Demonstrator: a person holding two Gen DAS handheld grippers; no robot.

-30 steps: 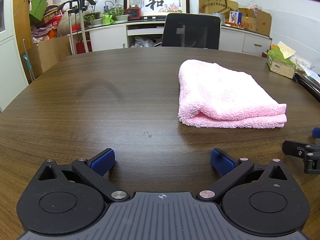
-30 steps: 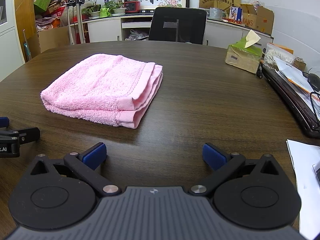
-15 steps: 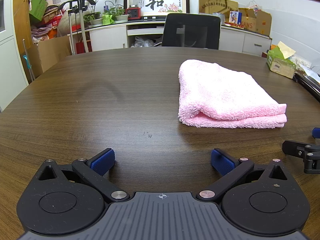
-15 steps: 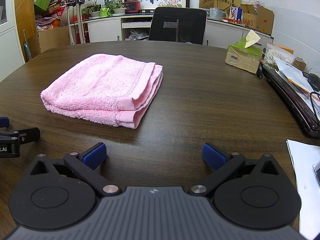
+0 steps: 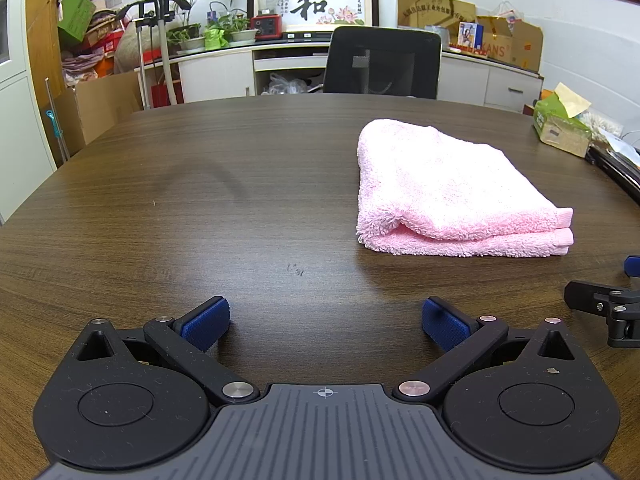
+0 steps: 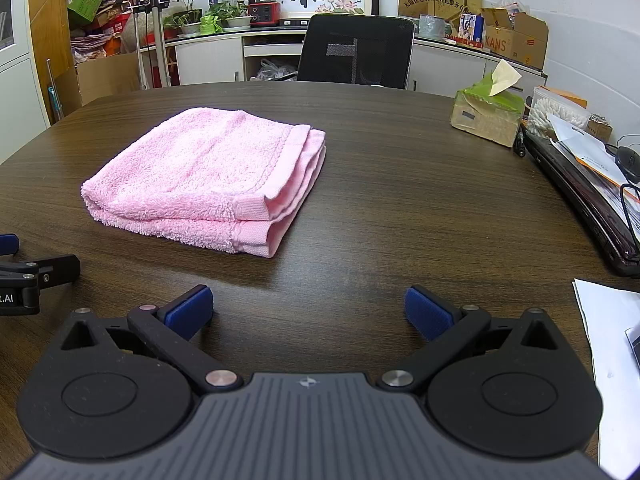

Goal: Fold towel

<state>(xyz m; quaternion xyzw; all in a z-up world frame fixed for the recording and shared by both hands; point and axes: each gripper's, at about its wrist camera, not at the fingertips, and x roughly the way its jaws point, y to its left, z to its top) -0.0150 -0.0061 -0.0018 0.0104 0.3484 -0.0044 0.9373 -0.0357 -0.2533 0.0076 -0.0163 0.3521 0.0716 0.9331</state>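
Left gripper (image 5: 325, 322) wide open, nothing held, low over bare wood. Right gripper (image 6: 307, 312) same: blue pads spread wide, empty, hovering just above the surface. Each gripper's fingertip visible at the edge of the other's view, so side by side, near each other.

Big dark wooden table (image 6: 400, 184) carrying everything. Black office chair (image 6: 356, 54) at far edge. Pink towel (image 6: 208, 176) lying flat mid-table, ahead of the right gripper and forward-right of the left one, touching neither. Already in a compact stacked rectangle: hemmed edges lined up on its right side and near corner, rounded fold on its left. Tissue box (image 6: 486, 114) and closed laptop (image 6: 588, 196) with papers well off to the right, apart from the towel.

Likely at the end of the task, or one last half-fold left. If folding again: pinch both hemmed corners through all layers at once, lift only slightly, carry across to the folded edge, match corners before release. Thick terry, so deep bite needed or lower layers slip out. Keeping pads off the tabletop advised. Otherwise, leave untouched and clear away.
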